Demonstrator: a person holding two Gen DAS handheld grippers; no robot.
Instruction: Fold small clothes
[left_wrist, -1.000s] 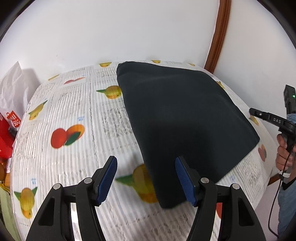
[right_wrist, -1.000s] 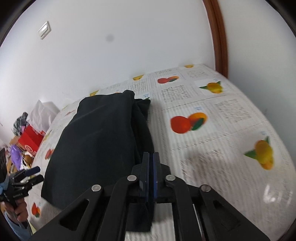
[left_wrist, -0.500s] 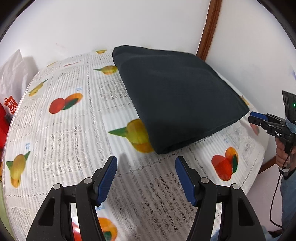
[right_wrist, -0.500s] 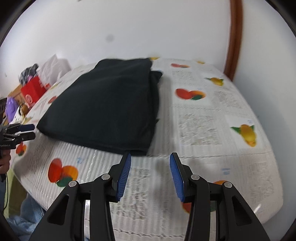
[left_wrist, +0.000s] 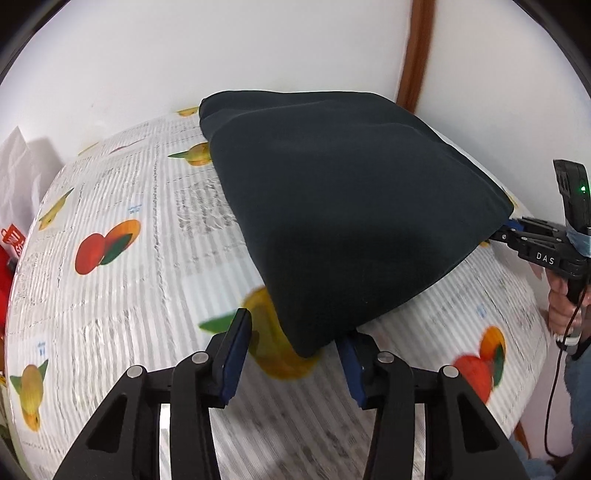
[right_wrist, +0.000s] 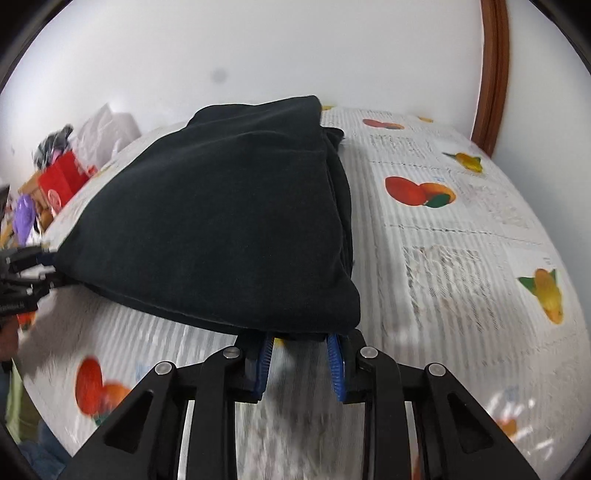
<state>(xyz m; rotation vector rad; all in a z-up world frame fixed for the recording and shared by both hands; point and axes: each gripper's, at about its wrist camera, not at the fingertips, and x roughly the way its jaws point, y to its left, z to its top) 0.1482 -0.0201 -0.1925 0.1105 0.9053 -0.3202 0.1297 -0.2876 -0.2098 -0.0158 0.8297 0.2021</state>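
A black folded garment (left_wrist: 351, 221) lies on a round table under a fruit-print tablecloth (left_wrist: 129, 295). My left gripper (left_wrist: 293, 326) sits low at the garment's near corner, which pokes between the blue pads. Its jaws are closing, and a gap still shows on both sides of the cloth. In the right wrist view the garment (right_wrist: 221, 221) overhangs the tips of my right gripper (right_wrist: 299, 339). Those jaws are closing too, with the hem between them and the pads apart. Each gripper also shows in the other's view: the right gripper (left_wrist: 511, 227) at the garment's right corner, the left gripper (right_wrist: 48, 269) at its left corner.
A white wall and a brown door frame (left_wrist: 417, 55) stand close behind the table. A white bag (left_wrist: 18, 177) and a red bag (left_wrist: 11, 240) sit beyond the left rim, among other clutter (right_wrist: 59, 181). A person's hand (left_wrist: 561, 306) holds the right gripper's handle off the table's right edge.
Both grippers pulled back from the garment, then came down onto its near corners. The right jaws went from shut to open, then narrowed. The left jaws narrowed.
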